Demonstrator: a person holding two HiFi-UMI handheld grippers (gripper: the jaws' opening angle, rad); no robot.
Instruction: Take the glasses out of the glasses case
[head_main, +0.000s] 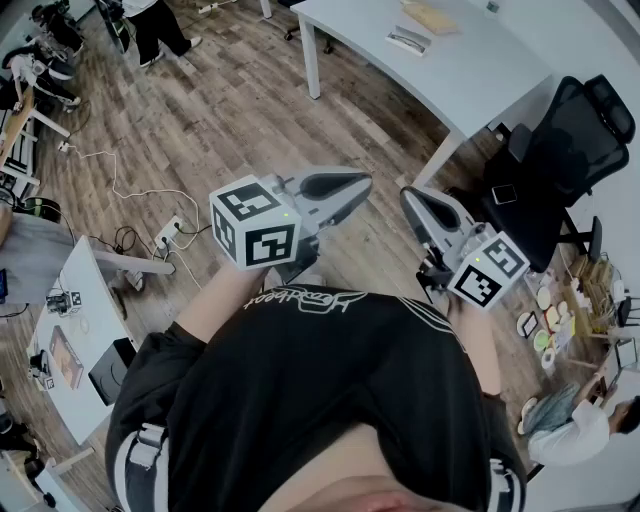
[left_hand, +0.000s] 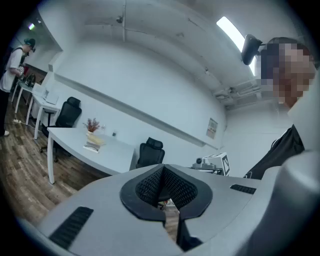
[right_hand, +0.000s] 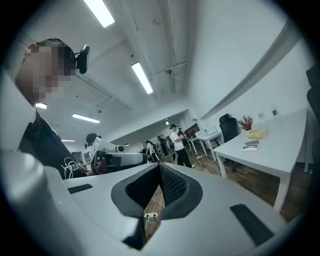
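I hold both grippers level in front of my chest, over the wooden floor. My left gripper (head_main: 352, 186) (left_hand: 167, 214) has its jaws together with nothing between them. My right gripper (head_main: 410, 200) (right_hand: 149, 212) is shut and empty too. Far ahead stands a white table (head_main: 480, 70) (left_hand: 115, 150) (right_hand: 280, 155). On it lies a small flat pale thing with dark lines (head_main: 408, 40) (right_hand: 251, 145), possibly the glasses case; it is too small to tell. A yellowish book-like item (head_main: 430, 15) (right_hand: 257, 133) lies beside it. Neither gripper is near the table.
A black office chair (head_main: 560, 150) stands right of the white table. A power strip with cables (head_main: 170, 232) lies on the floor at left, near a small white desk (head_main: 75, 320). A person (head_main: 155, 25) stands far back left; another (head_main: 585, 430) sits at lower right.
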